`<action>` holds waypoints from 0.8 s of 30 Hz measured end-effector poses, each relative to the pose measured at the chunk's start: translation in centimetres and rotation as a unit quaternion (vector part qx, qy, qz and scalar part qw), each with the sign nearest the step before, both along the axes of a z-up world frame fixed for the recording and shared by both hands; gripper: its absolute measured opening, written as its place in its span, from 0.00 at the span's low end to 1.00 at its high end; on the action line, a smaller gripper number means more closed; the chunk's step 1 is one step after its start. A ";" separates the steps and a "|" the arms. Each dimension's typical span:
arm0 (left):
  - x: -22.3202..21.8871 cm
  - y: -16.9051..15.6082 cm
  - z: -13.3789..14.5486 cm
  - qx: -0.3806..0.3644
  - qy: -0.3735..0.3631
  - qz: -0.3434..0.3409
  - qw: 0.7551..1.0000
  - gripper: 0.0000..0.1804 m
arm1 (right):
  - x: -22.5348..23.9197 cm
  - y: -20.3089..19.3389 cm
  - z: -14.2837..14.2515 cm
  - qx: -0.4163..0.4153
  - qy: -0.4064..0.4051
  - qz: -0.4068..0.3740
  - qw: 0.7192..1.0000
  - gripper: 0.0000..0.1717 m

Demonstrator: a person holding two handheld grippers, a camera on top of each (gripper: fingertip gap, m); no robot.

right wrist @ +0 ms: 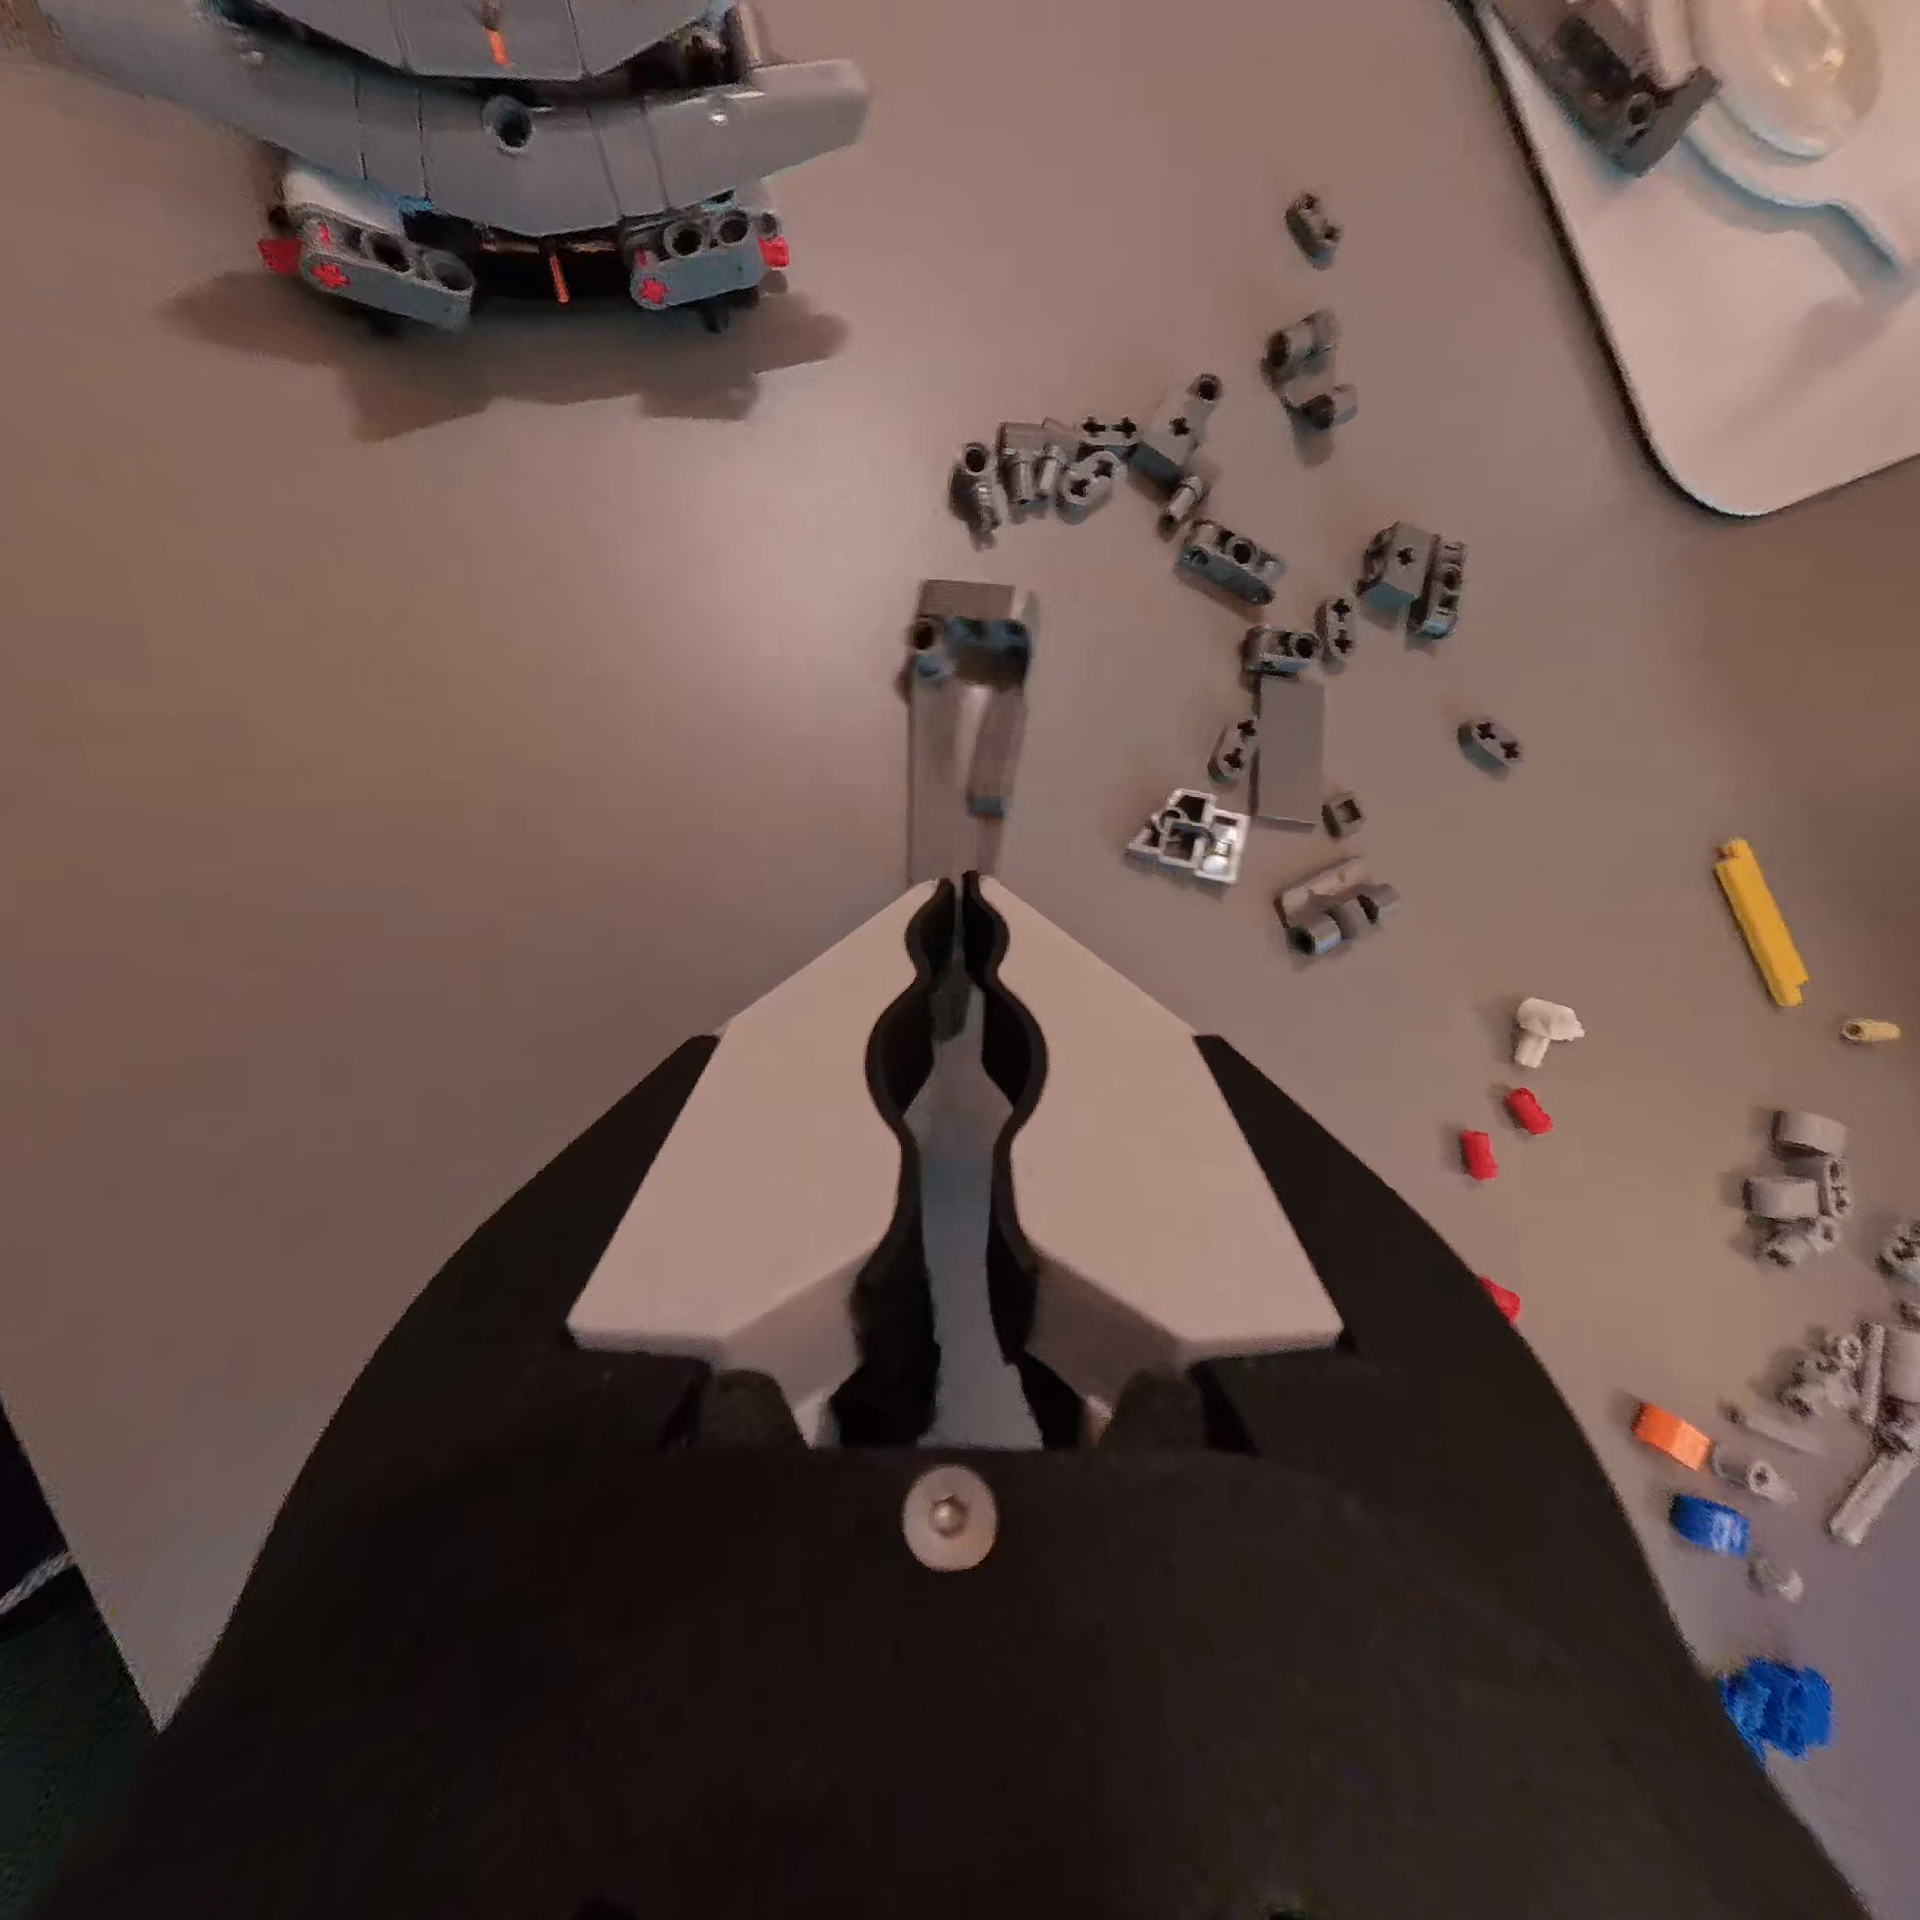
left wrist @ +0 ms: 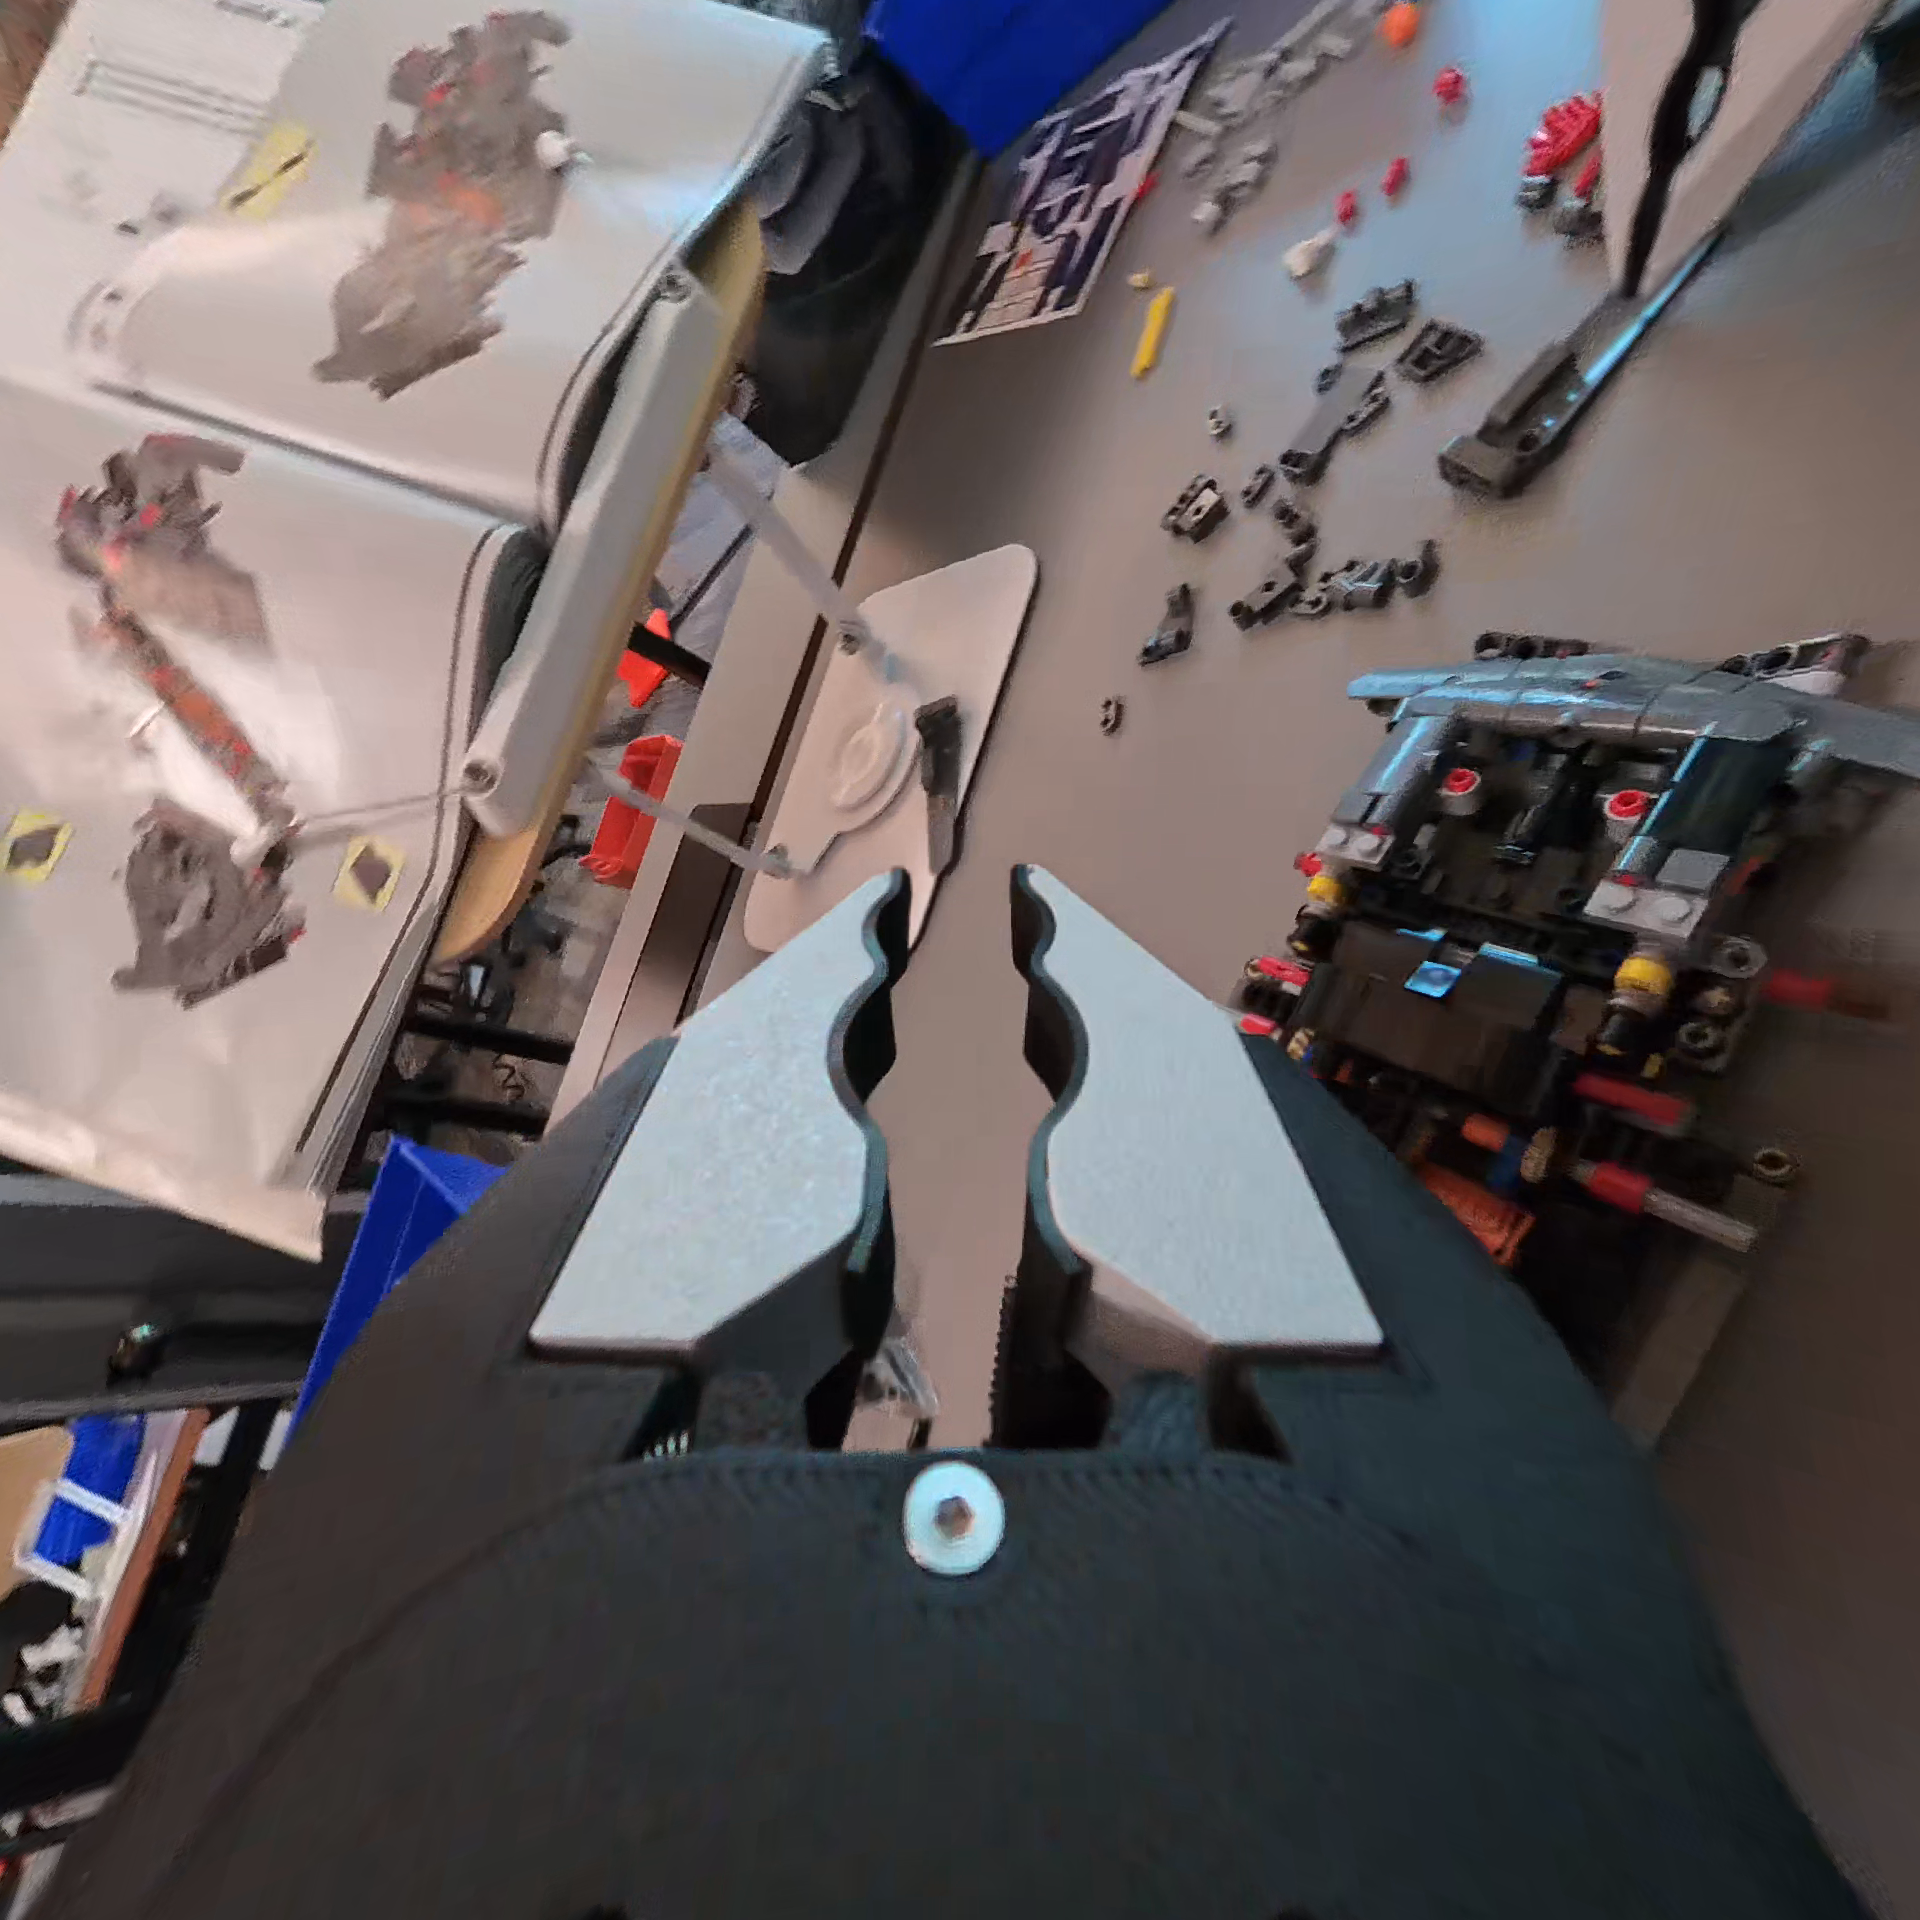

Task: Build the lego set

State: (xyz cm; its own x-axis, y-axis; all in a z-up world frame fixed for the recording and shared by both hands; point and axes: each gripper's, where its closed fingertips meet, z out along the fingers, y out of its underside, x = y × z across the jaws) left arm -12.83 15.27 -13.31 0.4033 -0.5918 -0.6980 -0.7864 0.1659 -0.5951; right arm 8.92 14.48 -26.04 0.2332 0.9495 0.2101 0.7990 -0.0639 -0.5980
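Note:
My right gripper (right wrist: 958, 881) is shut on one end of a long thin grey brick piece (right wrist: 961, 707), which sticks out ahead of the fingertips over the brown table (right wrist: 416, 727). The left wrist view shows the same gripper (left wrist: 1636, 275) at the top right with the long piece (left wrist: 1538, 405) slanting down from its tips towards the table. My left gripper (left wrist: 961, 883) is open and empty. It hangs above the table beside the white base plate (left wrist: 935, 644) of a book stand. A half-built grey and black brick vehicle (left wrist: 1558, 935) stands to its right, and also shows in the right wrist view (right wrist: 499, 125).
Several loose dark grey brick parts (right wrist: 1226, 520) lie scattered right of the held piece. There is also a yellow bar (right wrist: 1761, 925), red pins (right wrist: 1475, 1153) and blue bits (right wrist: 1777, 1714). An open instruction booklet (left wrist: 260, 520) rests on the stand at the left. A blue bin (left wrist: 416, 1226) is past the table edge. The left gripper's tips are roughly 25 centimetres from the right gripper's. The yellow bar (right wrist: 1761, 925) lies some 20 centimetres from my right tips, 35 centimetres from my left tips. My left wrist view (left wrist: 1154, 327) looks at it from another angle.

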 end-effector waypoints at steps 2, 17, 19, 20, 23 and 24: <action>0.5 0.3 -0.5 -0.003 0.012 -0.007 1.000 0.10 | 0.4 0.3 0.3 0.008 0.007 -0.016 1.000 0.08; -1.2 1.9 -1.2 -0.002 -0.018 0.004 1.000 0.08 | -0.3 0.5 -0.3 0.003 0.002 -0.019 1.000 0.00; -0.1 1.4 -1.1 -0.003 -0.010 -0.018 1.000 0.08 | -0.3 0.6 -0.4 0.007 0.000 -0.019 1.000 0.00; 0.8 1.1 -0.9 -0.005 -0.005 -0.031 0.999 0.08 | -0.4 0.6 -0.4 0.006 0.002 -0.020 1.000 0.00; 4.6 -0.1 -1.1 -0.025 0.024 -0.093 0.995 0.09 | -0.4 0.5 -0.4 0.008 0.001 -0.018 1.000 0.00; 6.0 -0.4 -1.4 -0.033 0.038 -0.111 0.993 0.10 | -0.4 0.5 -0.4 0.008 0.001 -0.017 1.000 0.00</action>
